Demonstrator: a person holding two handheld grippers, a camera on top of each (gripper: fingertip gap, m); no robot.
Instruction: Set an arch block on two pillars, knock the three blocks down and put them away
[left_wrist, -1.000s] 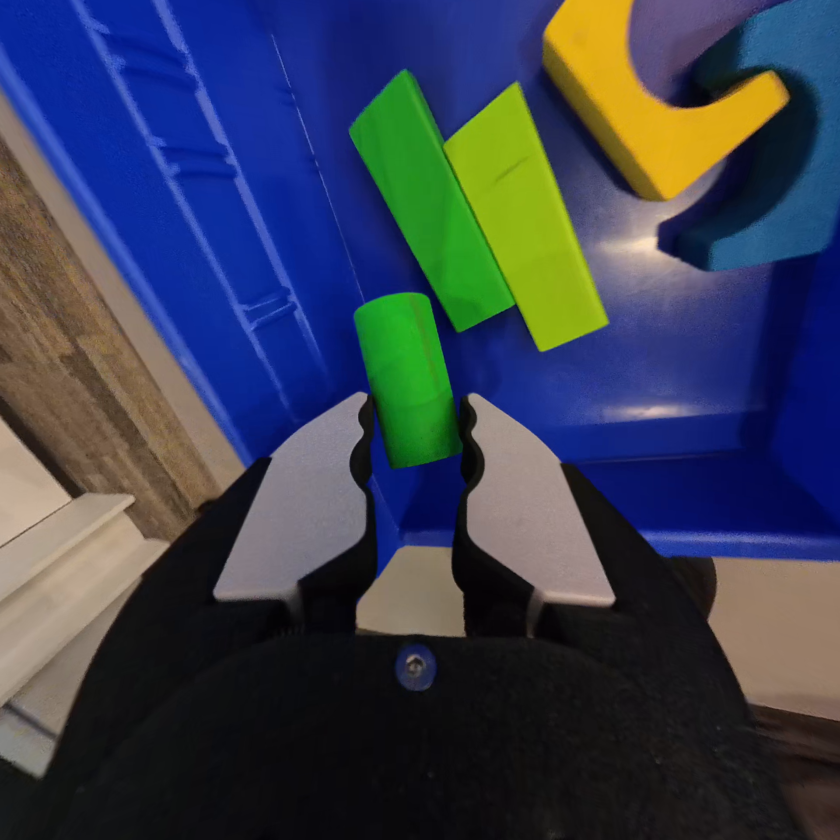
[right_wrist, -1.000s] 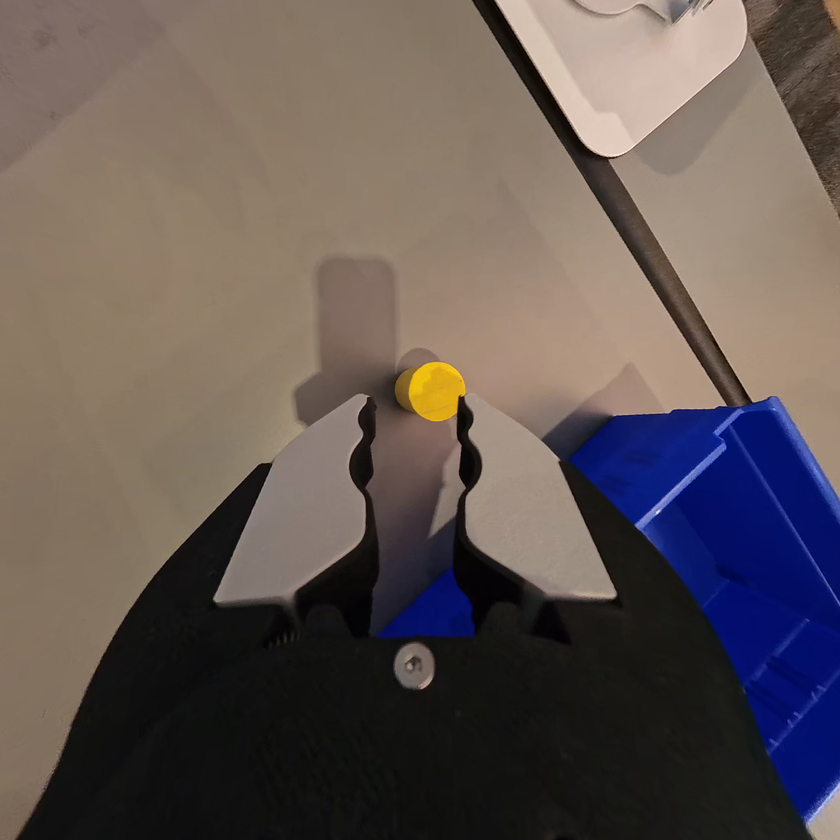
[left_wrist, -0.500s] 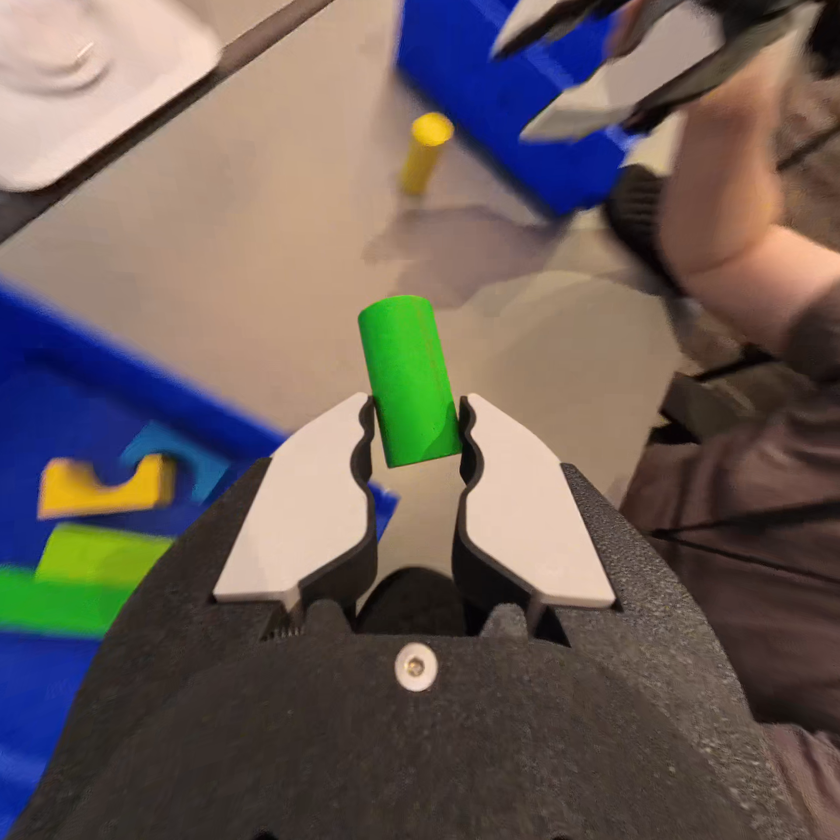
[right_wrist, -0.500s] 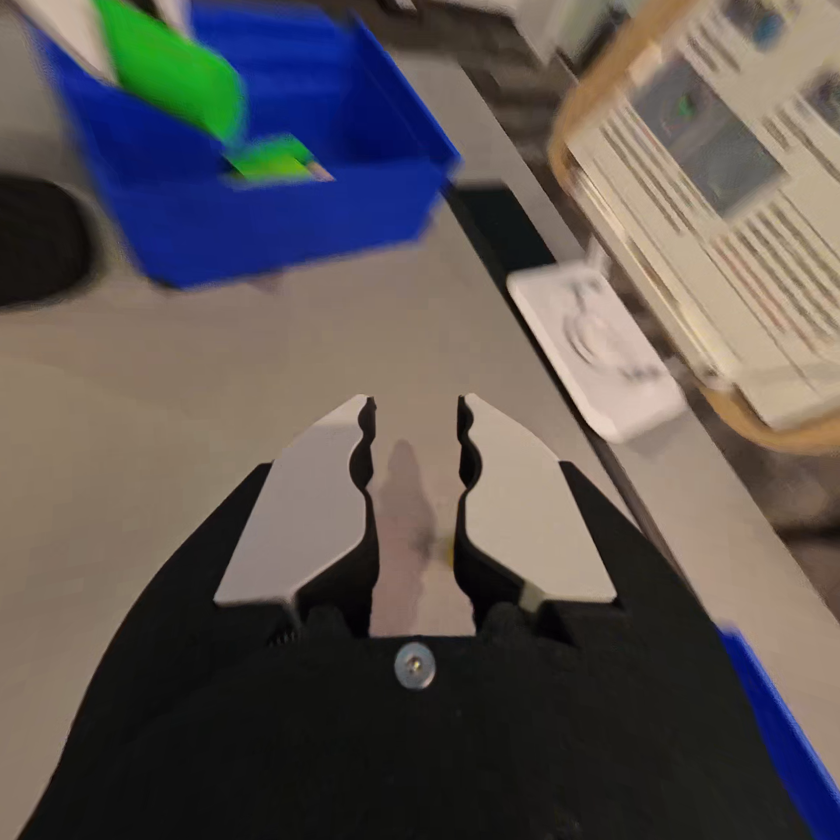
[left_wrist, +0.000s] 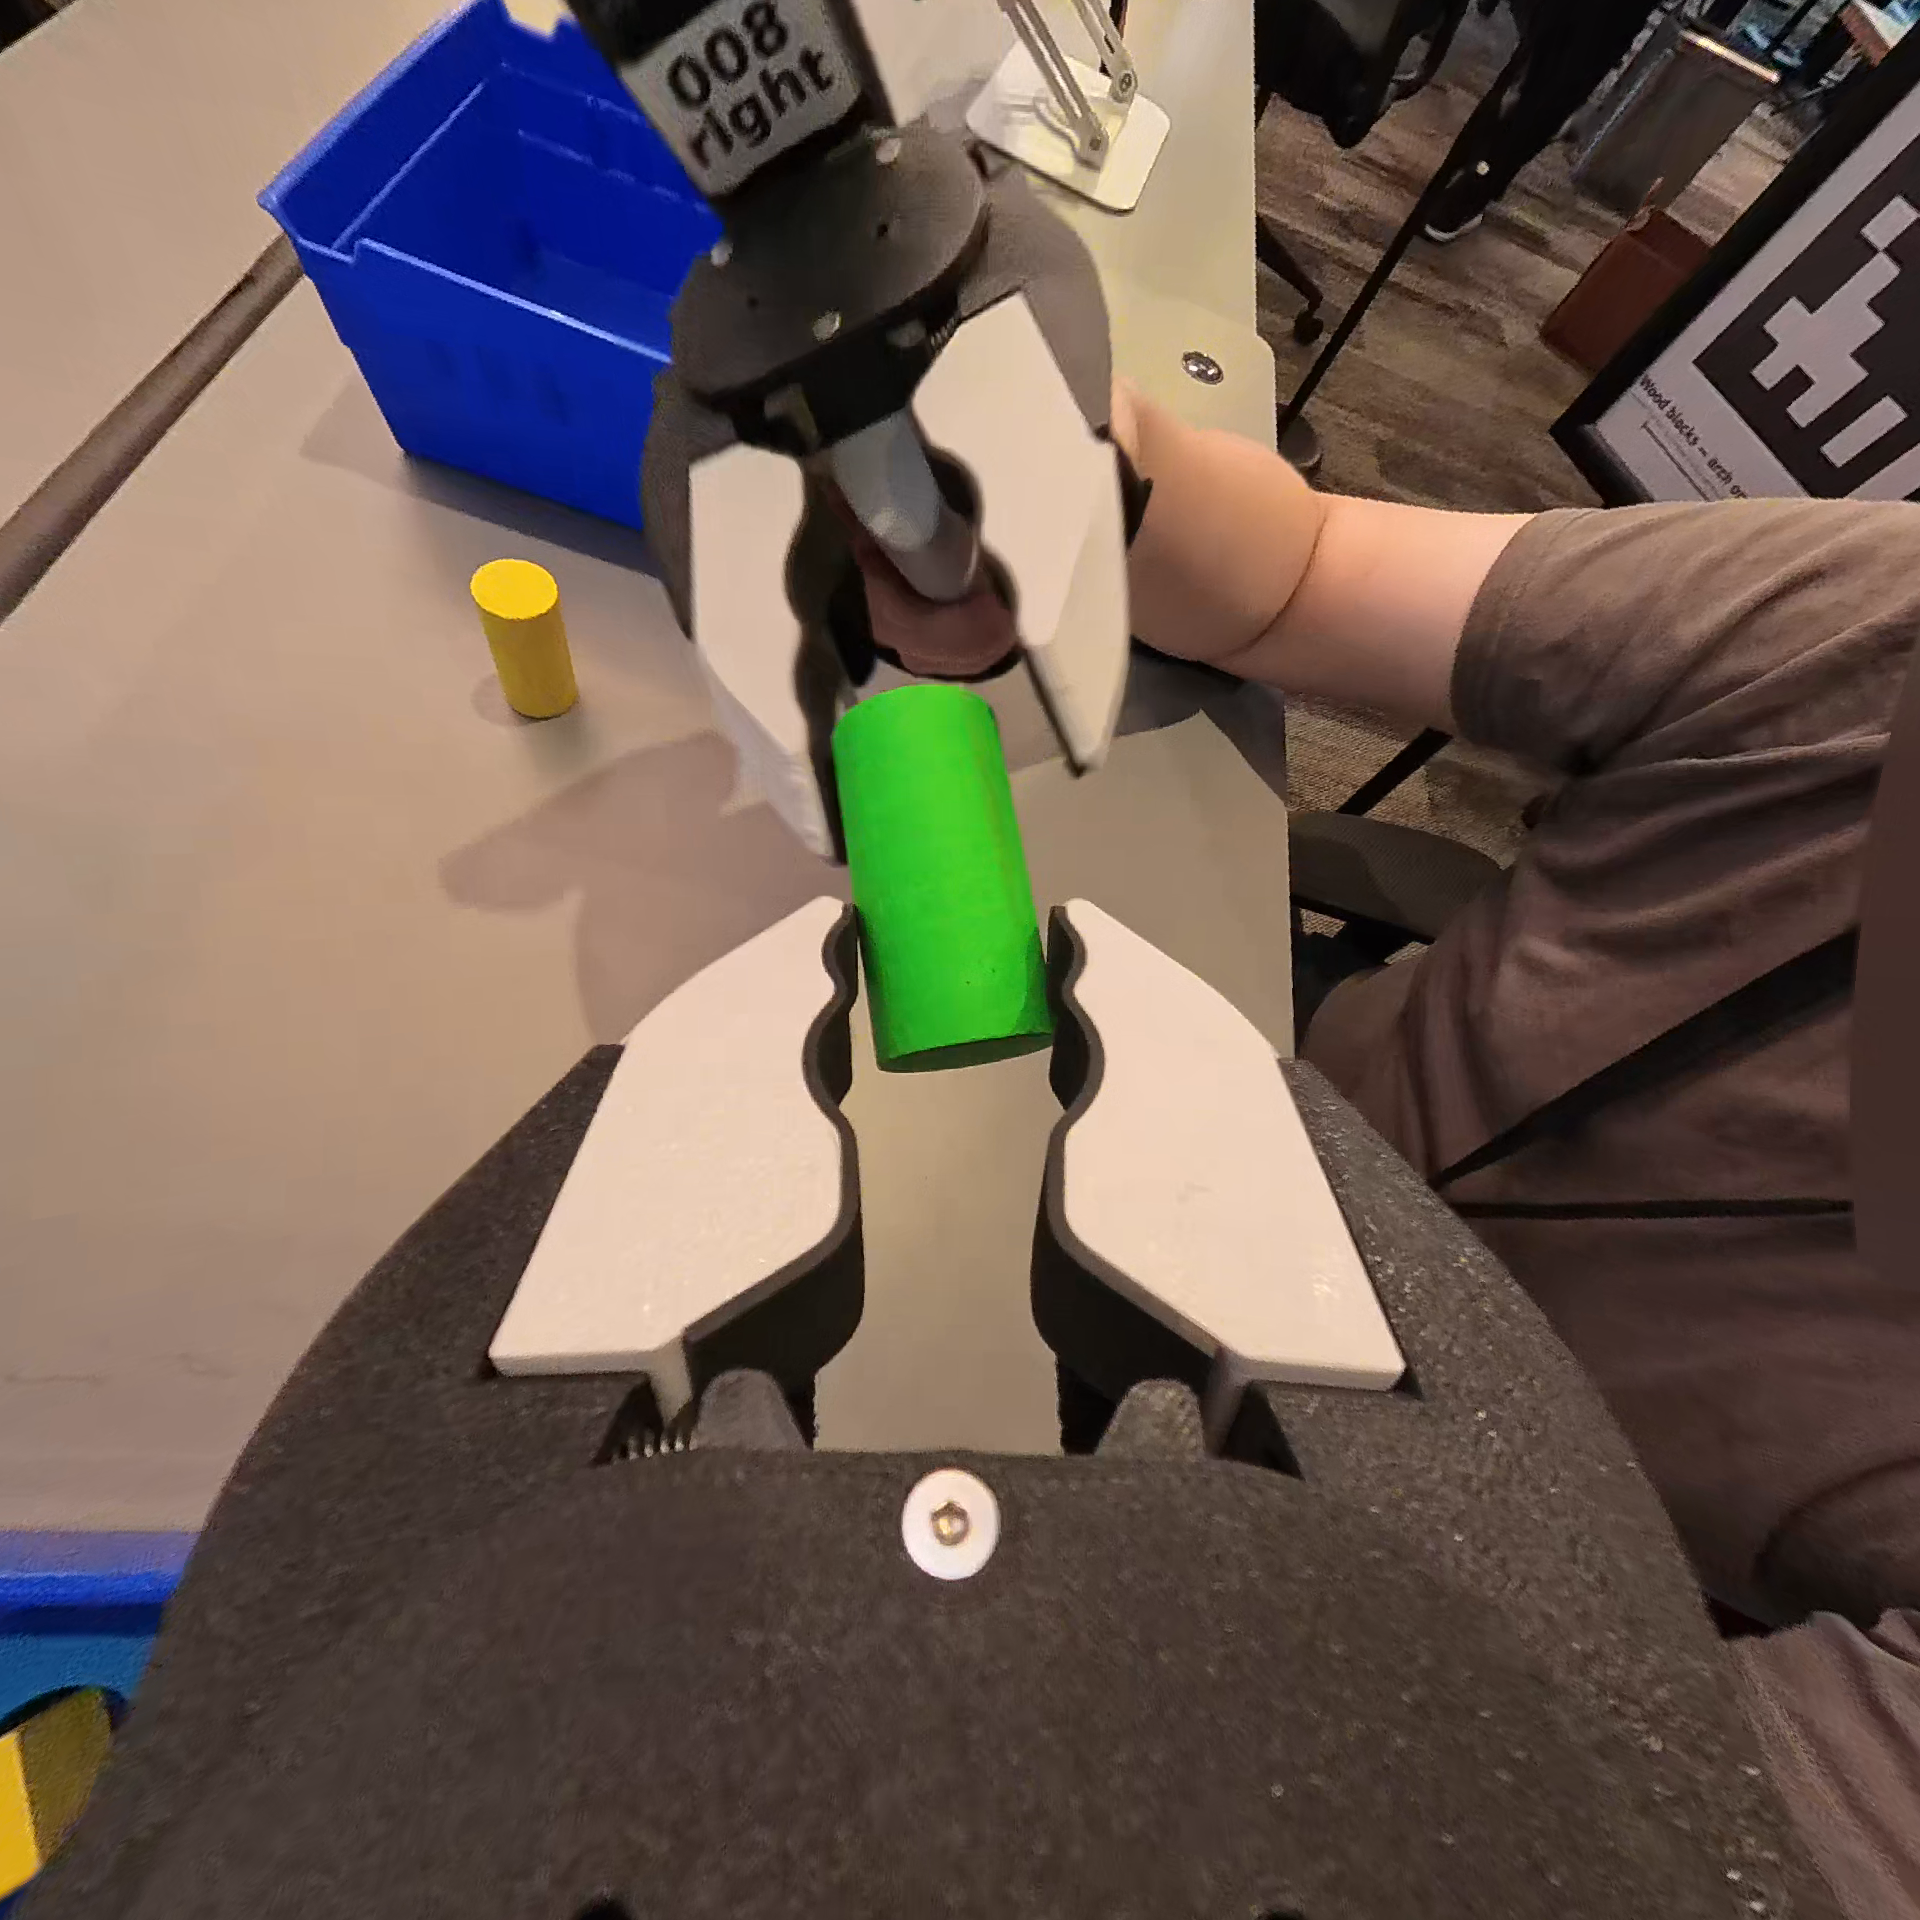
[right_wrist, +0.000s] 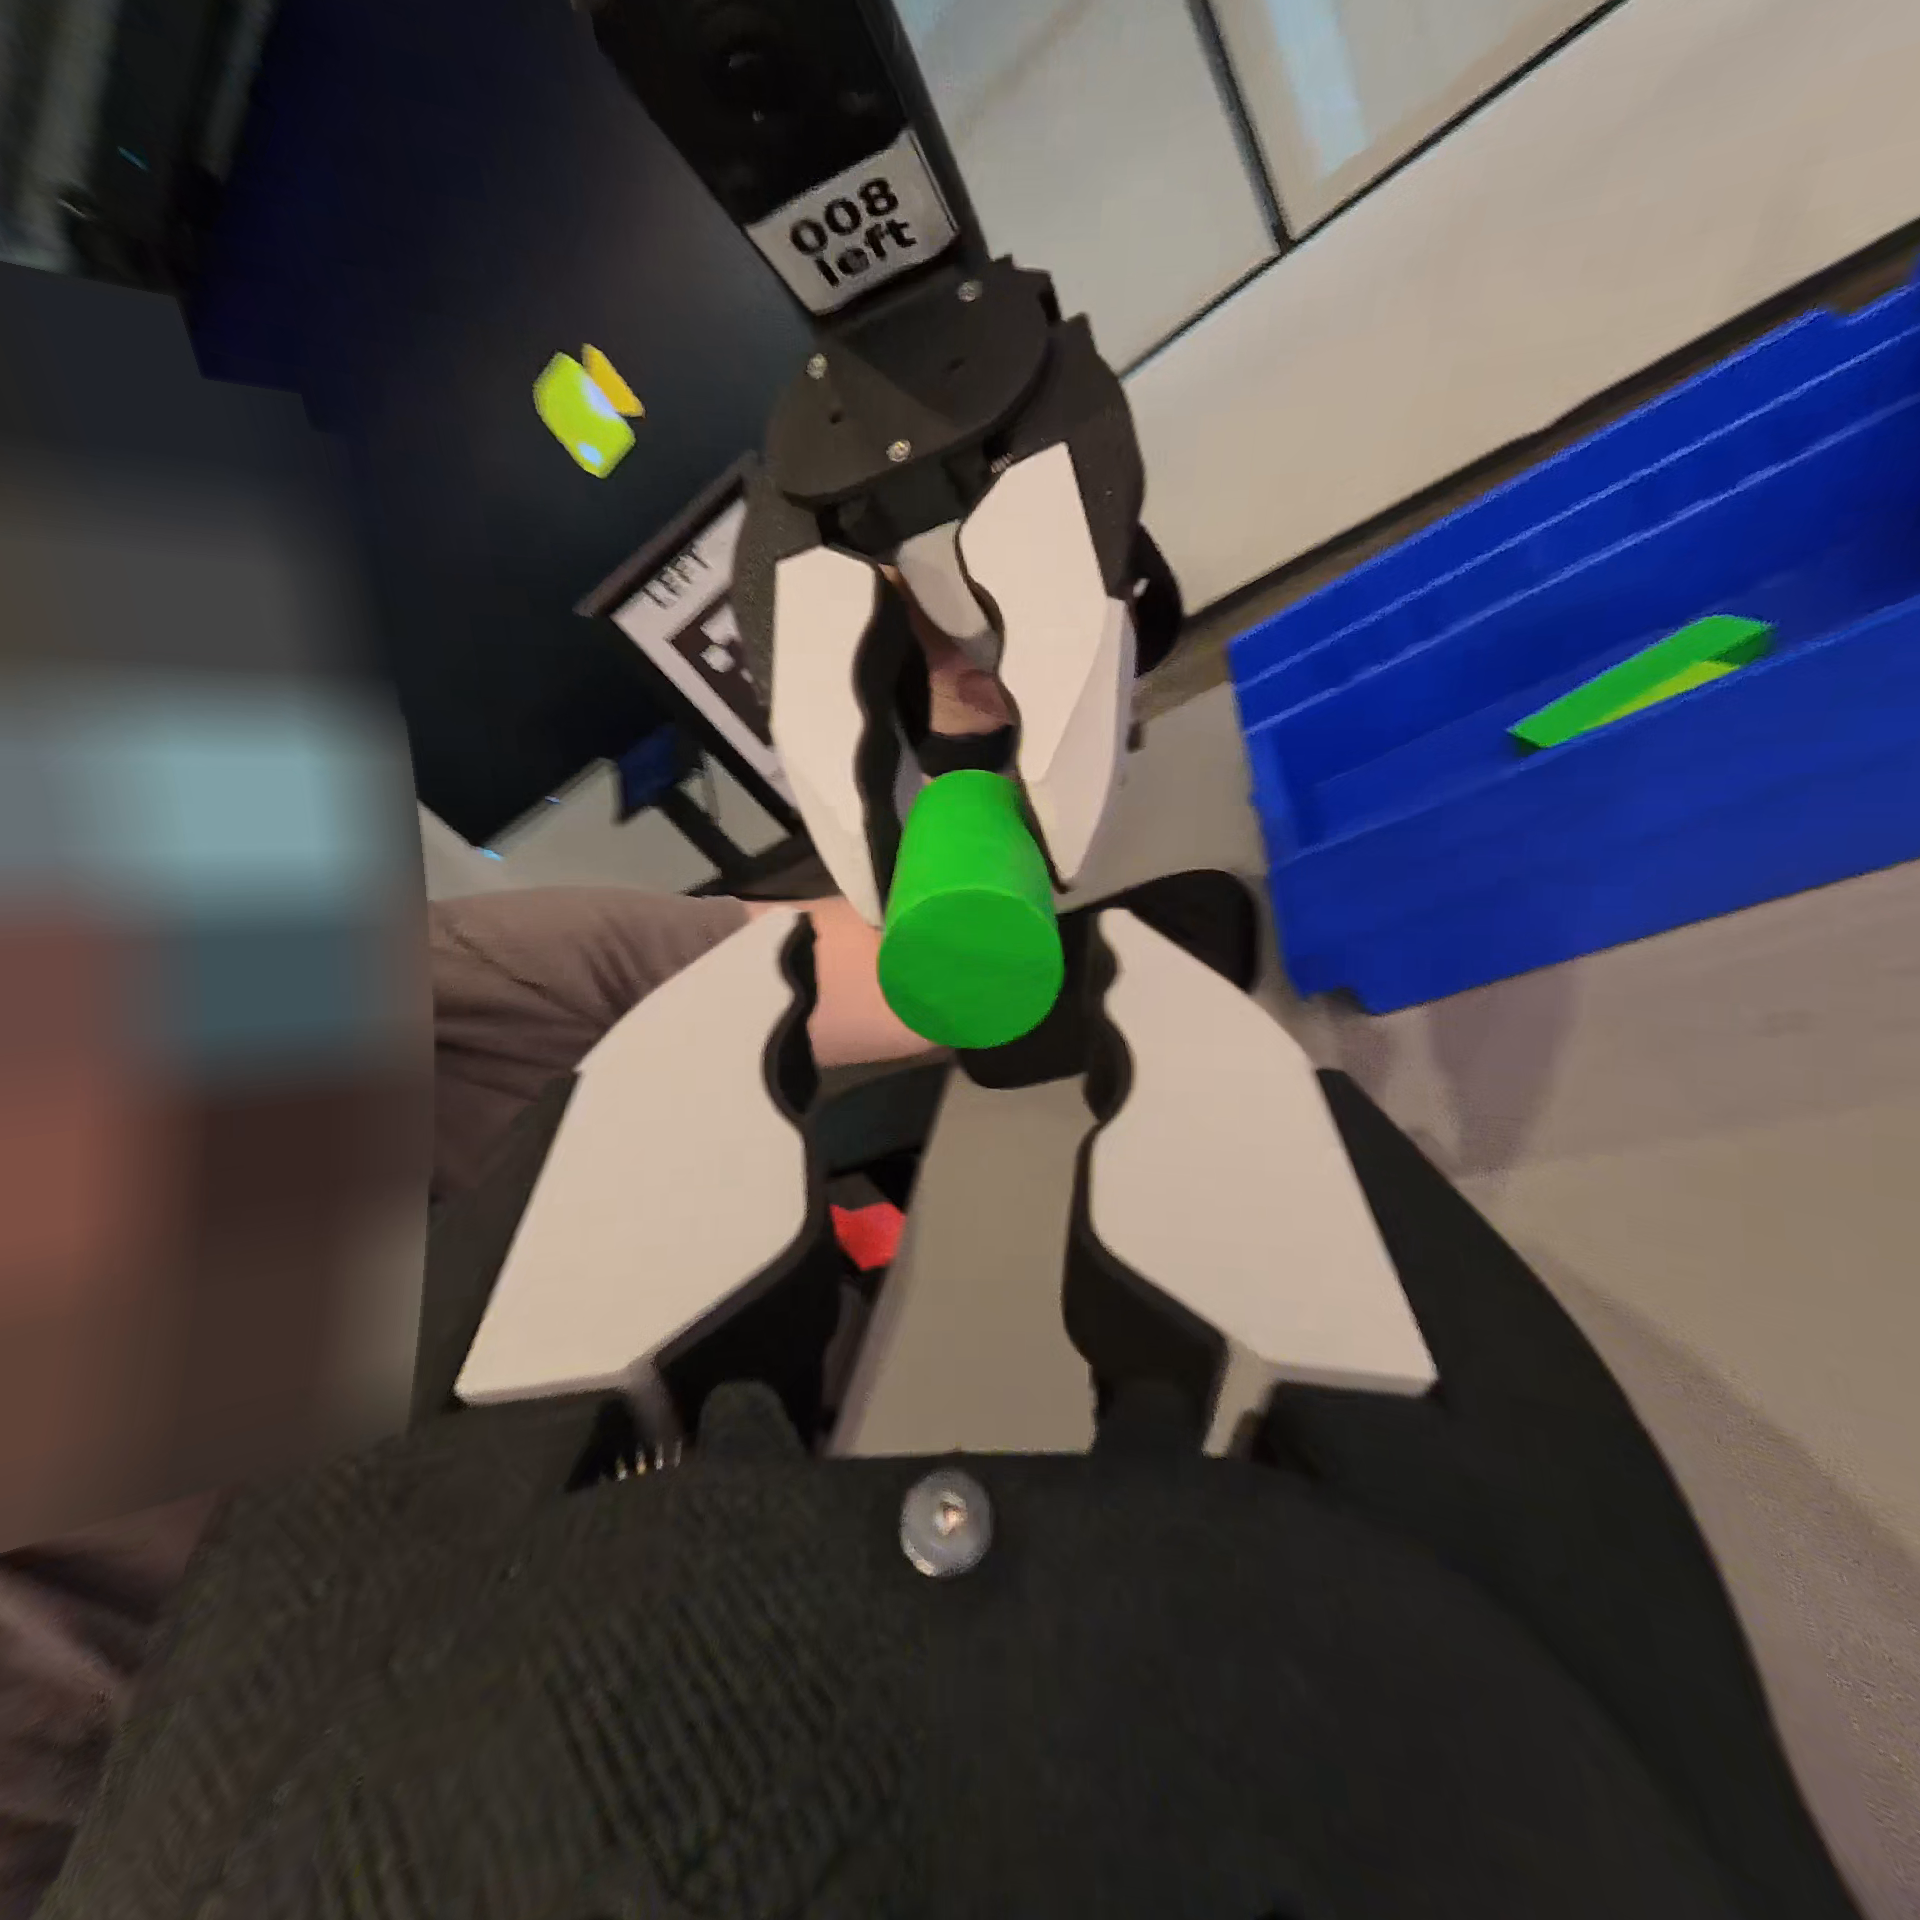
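- Left gripper (left_wrist: 948, 914): jaws closed on the lower end of a green cylinder (left_wrist: 940, 883), which is held clear of the table and tilted slightly. In the right wrist view the same gripper (right_wrist: 961, 883) shows head-on, with the cylinder (right_wrist: 968, 925) pointing its round end face toward the camera.
- Right gripper (right_wrist: 951, 935): jaws spread apart and holding nothing, with the green cylinder's free end between its fingertips; no contact can be made out. In the left wrist view this gripper (left_wrist: 951, 800) comes in from above, its white fingers (left_wrist: 1070, 582) flanking the cylinder's top.
- Hand (left_wrist: 1205, 540): a person's hand and forearm behind the right gripper, in a brown sleeve (left_wrist: 1662, 665).
- Yellow cylinder (left_wrist: 523, 636): stands upright on the grey table (left_wrist: 260, 935), well to the left of the grippers, apart from them.
- Blue bin (left_wrist: 488, 270): on the table behind the yellow cylinder; nothing visible in it from this angle.
- Second blue bin (right_wrist: 1558, 790): on the table to the right of the grippers in the right wrist view; a green flat block (right_wrist: 1631, 694) lies inside it.
- White stand base (left_wrist: 1081, 135): at the far table edge.
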